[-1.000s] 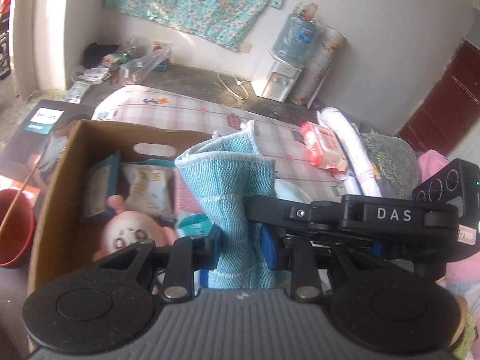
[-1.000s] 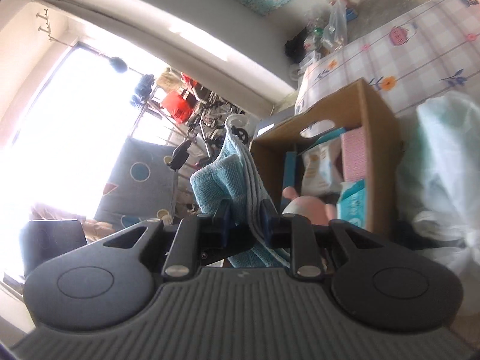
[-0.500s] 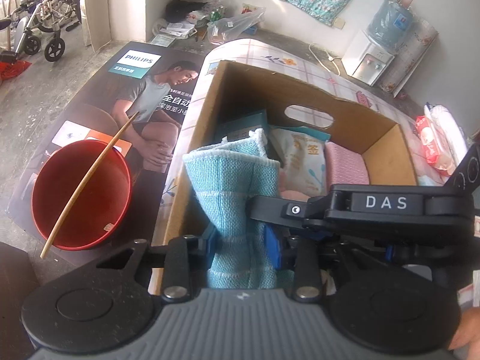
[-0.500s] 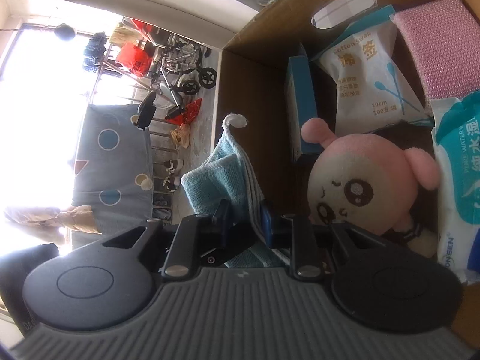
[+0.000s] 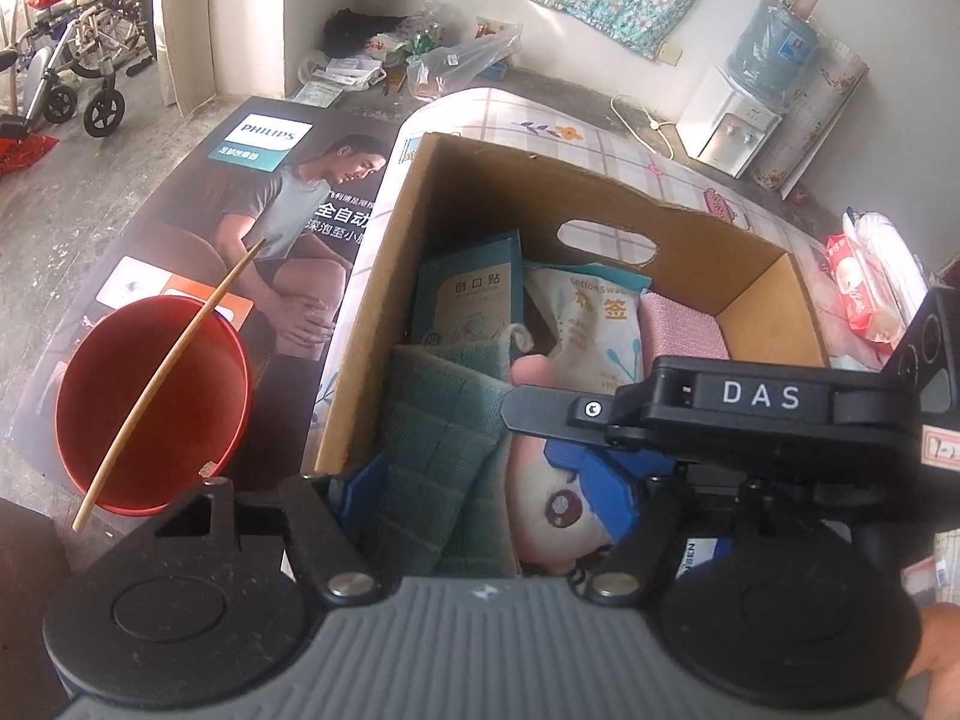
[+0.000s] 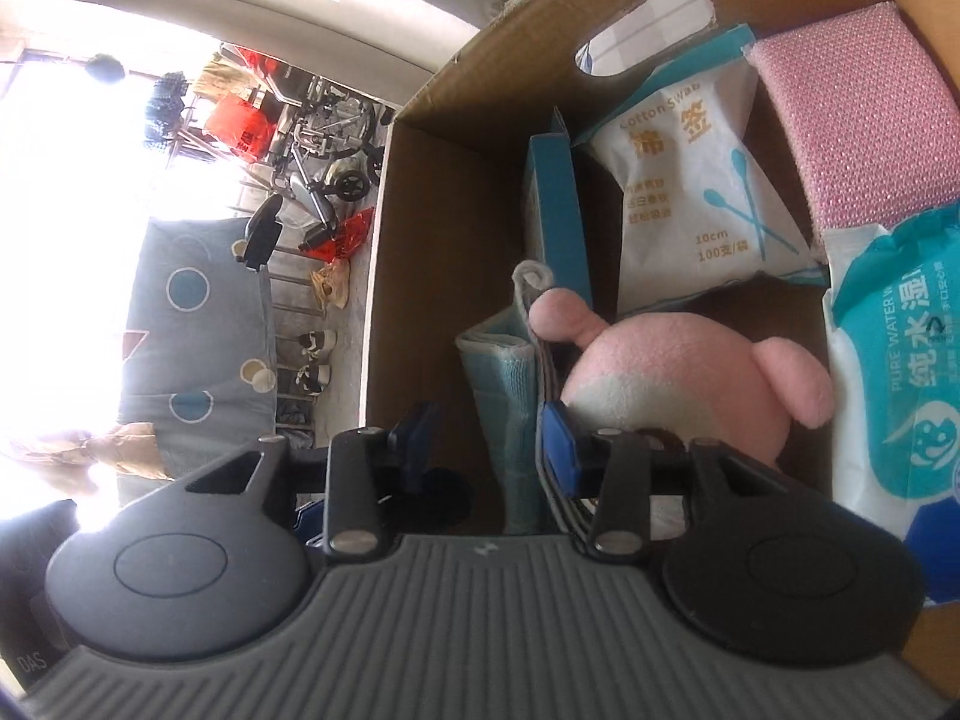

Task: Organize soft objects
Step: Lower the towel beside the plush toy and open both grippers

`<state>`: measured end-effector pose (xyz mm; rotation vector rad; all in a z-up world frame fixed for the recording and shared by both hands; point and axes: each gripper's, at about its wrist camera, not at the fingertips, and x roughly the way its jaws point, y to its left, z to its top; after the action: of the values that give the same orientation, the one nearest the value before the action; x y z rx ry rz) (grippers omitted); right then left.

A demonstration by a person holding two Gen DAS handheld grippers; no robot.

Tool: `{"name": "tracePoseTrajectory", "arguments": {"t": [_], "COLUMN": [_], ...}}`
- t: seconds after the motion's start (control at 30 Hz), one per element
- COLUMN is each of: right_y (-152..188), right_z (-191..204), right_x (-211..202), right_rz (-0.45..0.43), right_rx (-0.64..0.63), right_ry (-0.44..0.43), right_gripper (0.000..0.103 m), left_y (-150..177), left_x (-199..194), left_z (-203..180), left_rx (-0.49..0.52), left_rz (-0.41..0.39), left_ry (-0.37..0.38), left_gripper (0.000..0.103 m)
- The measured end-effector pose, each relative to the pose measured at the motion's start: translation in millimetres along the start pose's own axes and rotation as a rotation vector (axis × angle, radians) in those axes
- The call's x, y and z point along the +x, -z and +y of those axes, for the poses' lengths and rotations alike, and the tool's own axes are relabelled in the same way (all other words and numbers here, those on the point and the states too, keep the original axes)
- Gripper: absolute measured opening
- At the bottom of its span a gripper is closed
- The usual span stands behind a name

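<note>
On the floor at the far left stood one red bowl (image 5: 153, 402) with one thin stick (image 5: 168, 384) laid across its rim, resting on a printed poster board (image 5: 198, 204). The bowl sat just beside the left wall of the cardboard box (image 5: 384, 276) but apart from it.

The box was open-topped, with one oval handle hole in its far wall. Against its left inside wall stood the folded teal towel (image 5: 438, 450), upright on edge, its loop at the top. A strip of bare room lay between towel and wall in the right wrist view.

The left gripper (image 5: 486, 480) hung over the near end of the box, its jaws opening and standing wide; the towel lay between them, with the right pad clear of the cloth. The right gripper (image 6: 492, 438) reached in beside it, jaws also opening; the towel (image 6: 510, 414) stood between its pads, against the right one and clear of the left.

Further right, packed closely: one blue carton (image 6: 555, 210), one bag of cotton swabs (image 6: 696, 180), one pink plush toy (image 6: 678, 384) touching the towel, one pink sponge (image 6: 852, 120) and one pack of wet wipes (image 6: 900, 384). The far right corner of the box floor showed bare.

Beyond the box, on the patterned bed (image 5: 660, 162), lay one red-printed packet (image 5: 858, 294).
</note>
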<state>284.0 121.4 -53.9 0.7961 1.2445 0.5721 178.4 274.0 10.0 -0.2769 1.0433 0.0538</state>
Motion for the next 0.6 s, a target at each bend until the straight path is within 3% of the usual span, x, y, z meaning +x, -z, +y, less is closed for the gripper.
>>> {"name": "tracePoseTrajectory", "arguments": {"t": [0.3, 0.43, 0.6], "right_y": [2.3, 20.8, 54.7], "right_z": [2.8, 2.1, -5.4], "right_x": [-43.6, -84.6, -153.0], "right_rz": [-0.06, -0.099, -0.167], "right_rx": [-0.018, -0.042, -0.082], "right_ry": [-0.061, -0.135, -0.245], "right_gripper": [0.046, 0.054, 0.064], "left_y": [6.1, 24.3, 55.4], "left_x": [-22.8, -53.2, -91.9], "left_z": [-12.5, -30.9, -70.8], "left_rx": [-0.017, 0.03, 0.127], "left_rz": [-0.033, -0.116, -0.229], "left_ry": [0.026, 0.044, 0.073], "left_gripper": [0.076, 0.088, 0.093]}}
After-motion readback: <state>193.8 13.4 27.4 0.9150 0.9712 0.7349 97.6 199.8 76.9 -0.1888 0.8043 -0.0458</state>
